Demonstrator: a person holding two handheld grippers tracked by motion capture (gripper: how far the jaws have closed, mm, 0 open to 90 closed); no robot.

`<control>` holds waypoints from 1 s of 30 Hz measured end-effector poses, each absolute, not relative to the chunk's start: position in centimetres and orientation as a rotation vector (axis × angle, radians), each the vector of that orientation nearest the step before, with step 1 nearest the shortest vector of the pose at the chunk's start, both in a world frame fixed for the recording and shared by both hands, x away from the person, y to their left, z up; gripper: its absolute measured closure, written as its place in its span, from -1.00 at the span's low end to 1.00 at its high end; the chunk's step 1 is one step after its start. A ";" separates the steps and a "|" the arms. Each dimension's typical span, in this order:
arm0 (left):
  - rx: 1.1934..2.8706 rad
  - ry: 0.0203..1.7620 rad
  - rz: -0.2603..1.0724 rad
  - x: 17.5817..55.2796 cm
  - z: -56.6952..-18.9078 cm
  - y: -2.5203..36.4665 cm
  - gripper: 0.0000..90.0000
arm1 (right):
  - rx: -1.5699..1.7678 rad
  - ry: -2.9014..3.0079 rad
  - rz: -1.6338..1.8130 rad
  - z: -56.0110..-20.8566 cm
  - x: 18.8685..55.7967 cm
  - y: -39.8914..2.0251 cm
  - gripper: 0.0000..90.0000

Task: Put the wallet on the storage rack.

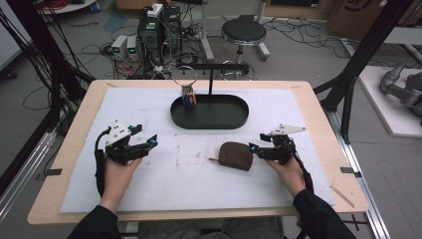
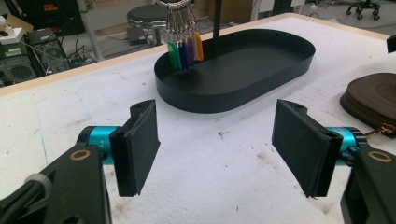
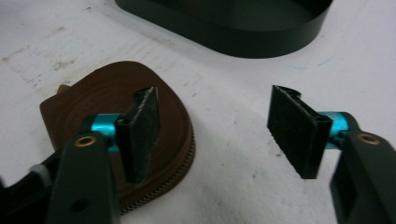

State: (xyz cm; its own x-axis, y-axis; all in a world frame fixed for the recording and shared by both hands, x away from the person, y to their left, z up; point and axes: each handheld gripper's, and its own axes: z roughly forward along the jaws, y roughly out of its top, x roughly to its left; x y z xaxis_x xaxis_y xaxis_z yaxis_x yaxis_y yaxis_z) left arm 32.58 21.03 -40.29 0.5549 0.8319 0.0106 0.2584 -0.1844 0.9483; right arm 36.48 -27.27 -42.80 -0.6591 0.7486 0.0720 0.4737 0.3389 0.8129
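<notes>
High view: brown zip pouch (image 1: pixel 236 155) lies flat on the white mat (image 1: pixel 149 119) over the bench (image 1: pixel 74 129), in front of the black oval tray (image 1: pixel 209 115) and well apart from it. Right gripper (image 1: pixel 255 148) sits just beside the pouch's right edge, jaws apart, apparently lined up to take that edge. Left gripper (image 1: pixel 152 141) hovers well to the left, jaws apart and empty, probably waiting to steady or open the pouch. A key ring (image 1: pixel 187 89) hangs from the tray's stand, tags dangling into the tray. Left gripper view: jaws wide with bare mat between; pouch (image 2: pixel 373 98) at far right, zipper pull (image 2: pixel 380 130) pointing this way. Right gripper view: jaws apart; one pad (image 3: pixel 142 135) overlaps the pouch (image 3: pixel 93 112), contact not clear; the other over bare mat.
</notes>
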 end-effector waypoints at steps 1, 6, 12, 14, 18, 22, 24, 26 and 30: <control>1.725 0.915 0.672 32.6 -40.3 21.0 -0.30 | 1.098 2.300 1.222 -42.9 36.5 -27.1 -0.18; 1.730 0.911 0.673 32.6 -40.3 21.0 -0.30 | 1.141 2.351 1.179 -43.5 36.8 -26.7 -0.15; 1.742 0.906 0.675 32.7 -40.4 20.7 -0.30 | 1.365 2.405 1.274 -44.5 37.9 -27.6 -0.15; 1.744 0.902 0.677 32.7 -40.4 20.6 -0.30 | 1.416 2.413 1.291 -44.6 38.1 -27.7 -0.15; 1.750 0.895 0.679 32.7 -40.3 20.4 -0.30 | 1.441 2.434 1.323 -44.7 38.1 -27.8 0.03; 1.756 0.891 0.681 32.7 -40.3 20.2 -0.30 | 1.380 2.472 1.349 -44.3 37.8 -27.6 0.51; 1.756 0.889 0.680 32.7 -40.3 20.2 -0.30 | 1.298 2.478 1.329 -44.0 37.5 -27.2 0.68; 1.755 0.886 0.677 32.7 -40.3 20.1 -0.30 | 1.280 2.480 1.301 -43.7 37.2 -26.9 0.72; 1.750 0.878 0.672 32.6 -40.2 19.9 -0.30 | 1.221 2.472 1.293 -43.3 37.0 -26.9 0.88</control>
State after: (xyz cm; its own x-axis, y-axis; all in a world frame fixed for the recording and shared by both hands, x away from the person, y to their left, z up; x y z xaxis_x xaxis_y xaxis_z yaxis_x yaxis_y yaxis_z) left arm 32.59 19.85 -40.21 0.5782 0.8152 0.0333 0.2455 -0.2128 0.9458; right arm 37.02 -26.93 -43.31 -0.6747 0.6903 0.2614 0.6083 0.3194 0.7266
